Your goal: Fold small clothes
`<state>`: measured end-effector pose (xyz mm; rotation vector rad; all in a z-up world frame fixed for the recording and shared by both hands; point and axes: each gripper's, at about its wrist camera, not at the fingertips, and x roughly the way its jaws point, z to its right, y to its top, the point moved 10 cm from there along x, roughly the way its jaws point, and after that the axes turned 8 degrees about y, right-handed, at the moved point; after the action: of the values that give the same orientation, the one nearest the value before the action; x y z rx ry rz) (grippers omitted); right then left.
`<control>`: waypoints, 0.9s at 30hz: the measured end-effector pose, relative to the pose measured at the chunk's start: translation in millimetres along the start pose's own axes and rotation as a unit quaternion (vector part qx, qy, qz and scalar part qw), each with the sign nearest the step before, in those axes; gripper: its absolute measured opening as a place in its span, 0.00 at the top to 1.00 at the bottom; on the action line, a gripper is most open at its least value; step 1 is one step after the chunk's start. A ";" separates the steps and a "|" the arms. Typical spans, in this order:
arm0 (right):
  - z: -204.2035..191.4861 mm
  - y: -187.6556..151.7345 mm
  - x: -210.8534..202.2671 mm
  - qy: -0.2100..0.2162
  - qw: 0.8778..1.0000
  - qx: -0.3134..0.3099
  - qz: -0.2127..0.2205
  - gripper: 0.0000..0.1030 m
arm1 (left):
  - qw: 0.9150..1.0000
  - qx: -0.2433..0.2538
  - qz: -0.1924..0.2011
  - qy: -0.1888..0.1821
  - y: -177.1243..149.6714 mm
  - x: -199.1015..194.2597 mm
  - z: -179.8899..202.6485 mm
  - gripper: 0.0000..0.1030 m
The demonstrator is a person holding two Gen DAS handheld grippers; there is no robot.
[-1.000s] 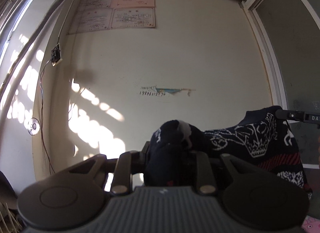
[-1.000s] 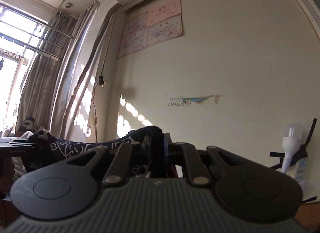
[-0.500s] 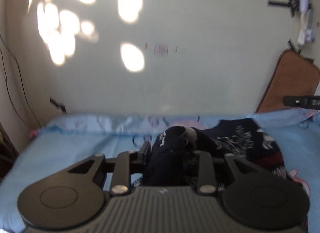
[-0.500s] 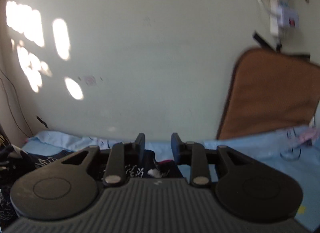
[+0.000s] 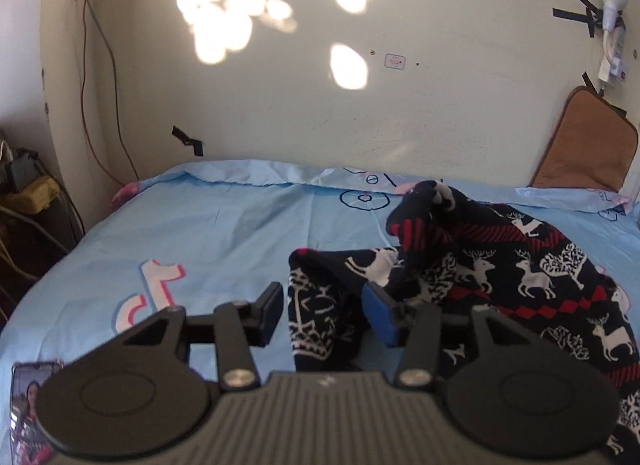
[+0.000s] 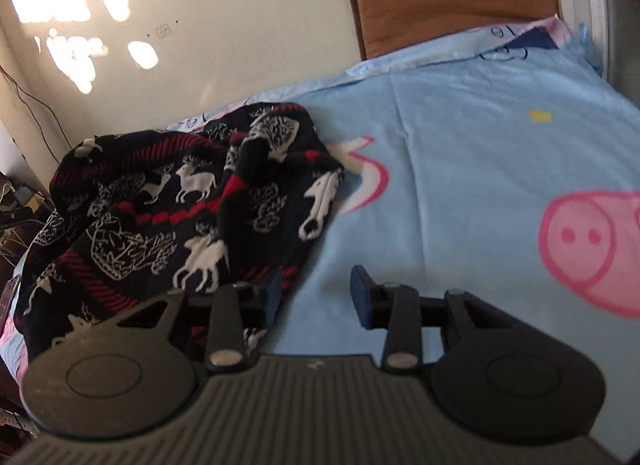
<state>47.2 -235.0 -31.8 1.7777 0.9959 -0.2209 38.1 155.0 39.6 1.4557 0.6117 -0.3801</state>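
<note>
Left gripper (image 5: 322, 315) is spread wide, a fold of the dark sweater (image 5: 480, 265) sitting loose between its fingers, gripped by neither pad. Right gripper (image 6: 314, 299) is spread too, with bare blue bedsheet (image 6: 460, 185) in the gap and its left finger at the sweater's near edge. Neither one is pinching anything.

The risk, as I read it: the garment lies bunched, so a pinch here could catch several layers at once and drag the whole heap instead of one edge. A sleeve could also stay buried inside the fold.

The sweater is navy knit with white reindeer and red bands, crumpled in a mound on the bed's middle, reaching toward the wall-side edge, a cuff (image 5: 426, 193) poking up. Not flat yet.
</note>
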 end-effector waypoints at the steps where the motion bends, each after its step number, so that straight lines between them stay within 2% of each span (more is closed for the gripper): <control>1: -4.0 -3.4 1.7 0.001 1.000 -0.001 0.005 0.60 | 1.000 -0.016 -0.008 -0.023 -3.1 -4.6 2.6 0.56; 2: -8.0 -3.8 3.0 -0.006 1.000 -0.007 0.010 0.60 | 0.999 -0.025 -0.012 -0.047 -7.3 -10.5 8.1 0.55; 4: -15.7 -3.4 9.3 -0.010 1.000 -0.014 0.008 0.66 | 0.996 -0.024 -0.015 -0.089 -20.6 -25.5 26.5 0.50; 5: -20.4 -5.4 12.6 0.004 1.000 -0.009 0.002 0.76 | 0.994 -0.016 -0.017 -0.104 -29.3 -31.6 38.1 0.47; 6: -26.1 -7.2 17.3 0.015 1.000 -0.007 -0.005 0.79 | 0.993 -0.007 -0.021 -0.118 -39.2 -35.7 49.1 0.46; 8: -31.4 -5.5 21.1 -0.010 0.999 -0.037 -0.003 0.89 | 0.988 0.012 -0.036 -0.146 -59.5 -38.6 73.0 0.44; 10: -31.2 4.8 15.1 -0.021 0.999 -0.048 0.015 0.90 | 0.986 0.025 -0.050 -0.155 -76.0 -38.1 88.0 0.41; 12: -26.6 28.1 -6.4 -0.050 0.994 -0.070 0.061 0.90 | 0.986 0.026 -0.064 -0.150 -88.1 -34.1 94.0 0.40; 13: -22.1 44.6 -22.9 -0.089 0.987 -0.098 0.095 0.90 | 0.985 0.019 -0.072 -0.153 -92.6 -33.3 95.4 0.40; 15: -10.1 81.0 -59.3 -0.171 0.960 -0.162 0.155 0.90 | 0.983 0.005 -0.079 -0.163 -96.4 -34.7 95.0 0.39; 17: 8.1 109.9 -85.4 -0.232 0.936 -0.189 0.185 0.90 | 0.982 -0.003 -0.082 -0.173 -99.3 -35.3 95.1 0.39; 19: 36.0 132.9 -99.7 -0.303 0.908 -0.213 0.196 0.88 | 0.980 -0.002 -0.085 -0.177 -103.2 -34.5 98.5 0.40; 20: 50.6 137.5 -100.1 -0.332 0.901 -0.211 0.186 0.79 | 0.980 0.001 -0.088 -0.178 -105.5 -33.0 100.6 0.42; 21: 63.4 138.8 -98.9 -0.348 0.899 -0.201 0.173 0.74 | 0.980 0.002 -0.090 -0.177 -107.6 -31.9 102.4 0.44; 22: 73.3 137.3 -99.7 -0.350 0.903 -0.181 0.170 0.73 | 0.980 0.003 -0.093 -0.177 -110.2 -29.9 104.5 0.48; 23: 77.3 132.1 -99.6 -0.325 0.917 -0.155 0.171 0.68 | 0.979 0.002 -0.097 -0.179 -112.0 -28.0 105.4 0.55; 24: 75.1 124.2 -98.0 -0.280 0.936 -0.131 0.169 0.68 | 0.977 -0.002 -0.106 -0.184 -113.9 -25.7 106.3 0.62; 25: 68.1 113.9 -95.7 -0.229 0.953 -0.112 0.164 0.68 | 0.975 -0.006 -0.117 -0.191 -115.9 -23.5 107.5 0.77; 26: 54.5 99.1 -91.9 -0.167 0.969 -0.099 0.153 0.68 | 0.973 -0.009 -0.124 -0.196 -116.9 -22.2 107.2 0.84; 27: 37.7 82.7 -84.6 -0.097 0.982 -0.091 0.131 0.66 | 0.972 -0.011 -0.128 -0.199 -116.4 -22.1 106.5 0.86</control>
<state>63.1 -320.5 56.9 1.6629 0.6159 -0.1300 -31.4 35.8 -40.1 1.2333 0.4754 -0.8423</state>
